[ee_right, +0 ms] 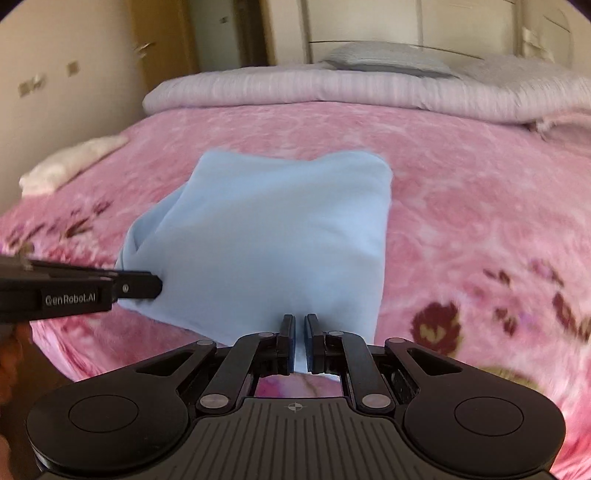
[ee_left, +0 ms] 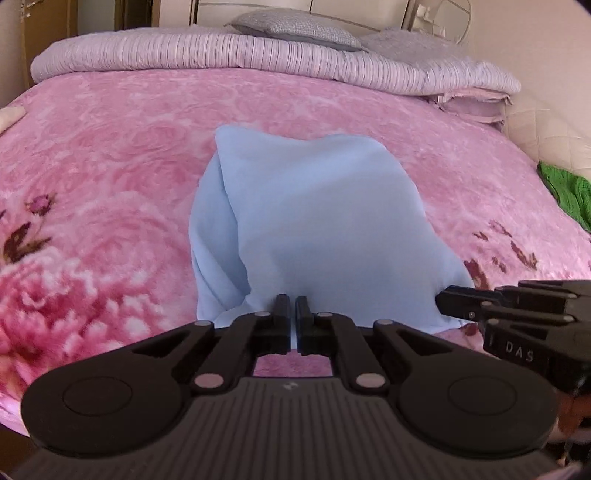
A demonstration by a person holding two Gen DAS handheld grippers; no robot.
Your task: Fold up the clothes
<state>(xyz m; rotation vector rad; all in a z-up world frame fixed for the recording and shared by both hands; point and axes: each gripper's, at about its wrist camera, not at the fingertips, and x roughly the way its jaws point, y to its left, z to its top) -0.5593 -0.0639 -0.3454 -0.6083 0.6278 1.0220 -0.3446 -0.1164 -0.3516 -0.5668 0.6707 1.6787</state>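
A light blue garment (ee_left: pixel 314 229) lies partly folded on the pink floral blanket (ee_left: pixel 110 166), its near edge lifted toward me. My left gripper (ee_left: pixel 291 306) is shut on that near edge at the garment's left corner; blue cloth shows in the thin slit between its fingers. My right gripper (ee_right: pixel 299 325) is shut on the same edge at the right corner, with blue cloth (ee_right: pixel 266 229) pinched between its pads. Each gripper appears in the other's view: the right gripper (ee_left: pixel 443 301) from the side, the left gripper (ee_right: pixel 157 286) likewise.
A striped lilac quilt (ee_left: pixel 221 55) and grey pillow (ee_left: pixel 295 29) lie at the head of the bed. A green garment (ee_left: pixel 565 188) sits at the right edge, and a white cloth (ee_right: pixel 70 162) at the left edge. Cabinets stand behind the bed.
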